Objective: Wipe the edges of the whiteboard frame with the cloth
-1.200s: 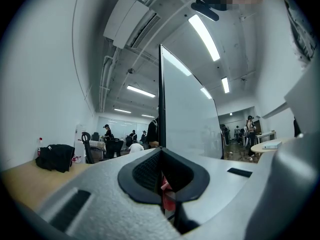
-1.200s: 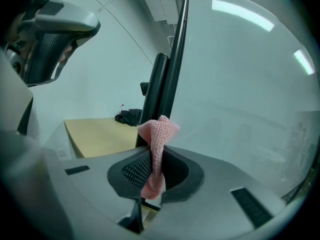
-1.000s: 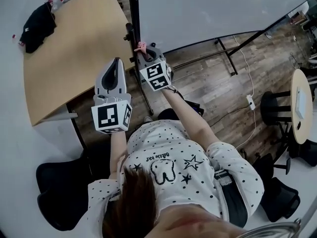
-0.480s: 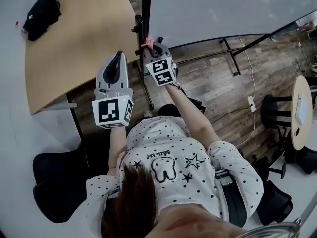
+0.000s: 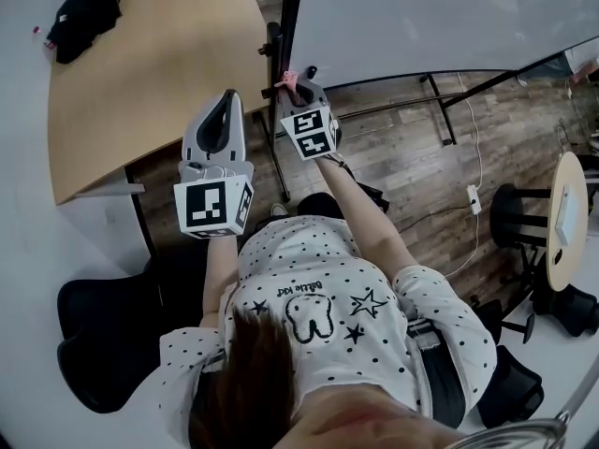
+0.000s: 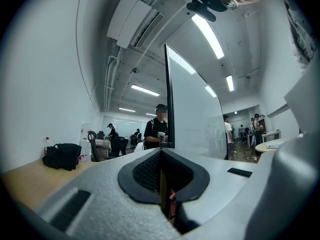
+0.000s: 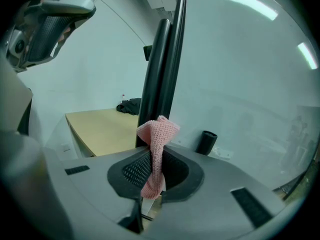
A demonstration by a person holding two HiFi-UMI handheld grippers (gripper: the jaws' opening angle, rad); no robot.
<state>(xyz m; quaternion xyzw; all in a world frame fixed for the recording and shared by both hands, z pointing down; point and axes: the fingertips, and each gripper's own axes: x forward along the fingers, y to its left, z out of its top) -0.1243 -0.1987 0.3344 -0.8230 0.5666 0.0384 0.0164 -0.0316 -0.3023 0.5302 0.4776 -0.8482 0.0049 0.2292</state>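
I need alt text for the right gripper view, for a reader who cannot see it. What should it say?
The right gripper is shut on a pink knitted cloth, whose folded top stands up just in front of the black upright frame edge of a white whiteboard. A light wooden table lies behind on the left.

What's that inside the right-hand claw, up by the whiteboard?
A pink knitted cloth, pinched in the right claw, its folded top poking out by the black whiteboard frame. The part deeper in the claw is covered.
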